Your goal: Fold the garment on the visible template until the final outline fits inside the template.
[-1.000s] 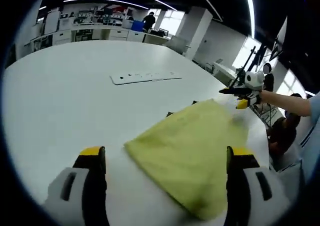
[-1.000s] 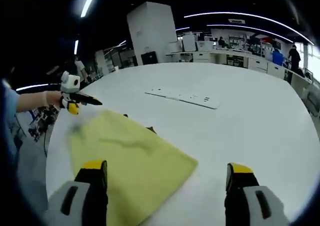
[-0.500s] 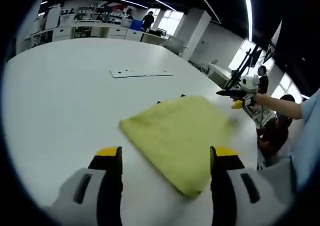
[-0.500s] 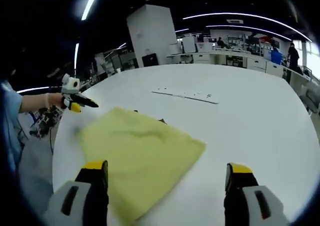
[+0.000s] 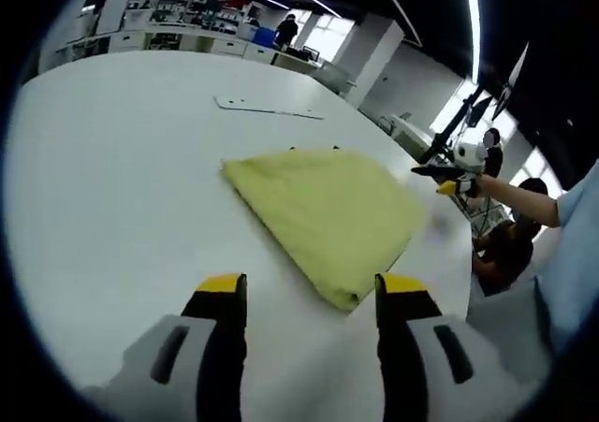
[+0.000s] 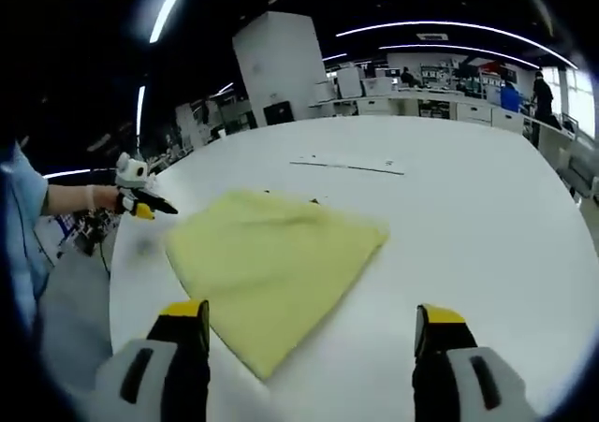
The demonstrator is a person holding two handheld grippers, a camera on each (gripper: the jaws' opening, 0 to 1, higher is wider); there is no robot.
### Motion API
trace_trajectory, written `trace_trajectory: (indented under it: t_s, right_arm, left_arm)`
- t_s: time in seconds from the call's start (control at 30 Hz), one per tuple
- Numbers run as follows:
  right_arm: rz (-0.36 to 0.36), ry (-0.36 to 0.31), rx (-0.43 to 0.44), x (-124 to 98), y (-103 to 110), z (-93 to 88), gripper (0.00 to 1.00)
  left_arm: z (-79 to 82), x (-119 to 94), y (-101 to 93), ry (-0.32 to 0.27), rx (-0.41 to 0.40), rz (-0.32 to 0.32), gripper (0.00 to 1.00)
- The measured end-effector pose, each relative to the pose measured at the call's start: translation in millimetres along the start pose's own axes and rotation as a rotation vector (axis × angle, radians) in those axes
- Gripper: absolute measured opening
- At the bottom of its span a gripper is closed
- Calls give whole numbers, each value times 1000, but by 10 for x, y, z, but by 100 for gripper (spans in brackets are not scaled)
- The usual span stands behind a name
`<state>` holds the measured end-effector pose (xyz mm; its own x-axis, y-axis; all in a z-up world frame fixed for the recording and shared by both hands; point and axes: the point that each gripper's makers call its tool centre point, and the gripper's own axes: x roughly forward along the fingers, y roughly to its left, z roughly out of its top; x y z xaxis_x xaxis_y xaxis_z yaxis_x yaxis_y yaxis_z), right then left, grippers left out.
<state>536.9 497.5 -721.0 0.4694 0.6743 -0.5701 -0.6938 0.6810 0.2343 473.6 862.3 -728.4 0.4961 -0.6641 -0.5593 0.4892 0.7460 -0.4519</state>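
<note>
Both tongs, left (image 5: 309,296) and right (image 6: 309,324), gape empty above the garment (image 5: 323,211).

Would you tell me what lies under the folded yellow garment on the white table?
Small dark bits peek out at the far edge of the garment, probably template markings. Everything else beneath it on the table is covered.

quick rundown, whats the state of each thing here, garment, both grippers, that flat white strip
yellow garment: folded flat on the white table, not held.
left gripper: open, empty, above the table.
right gripper: open, empty, above the table.
flat white strip: lying flat beyond the garment, untouched.
</note>
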Motion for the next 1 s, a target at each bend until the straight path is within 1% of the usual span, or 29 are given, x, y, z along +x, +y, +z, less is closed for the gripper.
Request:
trace_trajectory:
  t_s: [0.07, 0.13, 0.2, 0.3, 0.33, 0.4, 0.53, 0.63, 0.7, 0.77, 0.9, 1.0]
  right_arm:
    - [8, 7, 5, -42, 49, -65, 89]
    - [8, 12, 2, -90, 87, -126, 88]
    - [7, 12, 5, -141, 119, -174, 87]
    - [19, 6, 19, -201, 184, -233, 79]
    - [25, 7, 24, -215, 207, -254, 75]
    - [36, 9, 33, -234, 260, -308, 68]
    - [50, 32, 34, -231, 326, -424, 59]
    - [68, 37, 55, -224, 363, -440, 52]
    - [73, 39, 52, -214, 376, -445, 48]
    - [76, 39, 54, -201, 380, -443, 48]
    - [84, 44, 55, -174, 390, -447, 44]
    - [87, 41, 56, -149, 409, -429, 43]
  left_arm:
    - [-48, -7, -30, -7, -8, 4, 50]
    - [-101, -11, -63, -18, -32, 11, 51]
    - [-156, -22, -114, -31, -33, 10, 50]
    - [-234, -30, -171, -39, -30, 11, 47]
    - [-265, -33, -193, -42, -31, 12, 47]
    - [-289, -35, -232, -59, -38, 10, 45]
    - [-361, -19, -288, -72, -32, 17, 40]
    - [-391, 0, -286, -68, -40, 13, 41]
    - [-398, 5, -292, -62, -37, 12, 40]
    - [-377, 15, -303, -72, -37, 8, 41]
    - [-382, 64, -317, -54, -15, 11, 39]
    - [-379, 99, -334, -50, -10, 6, 37]
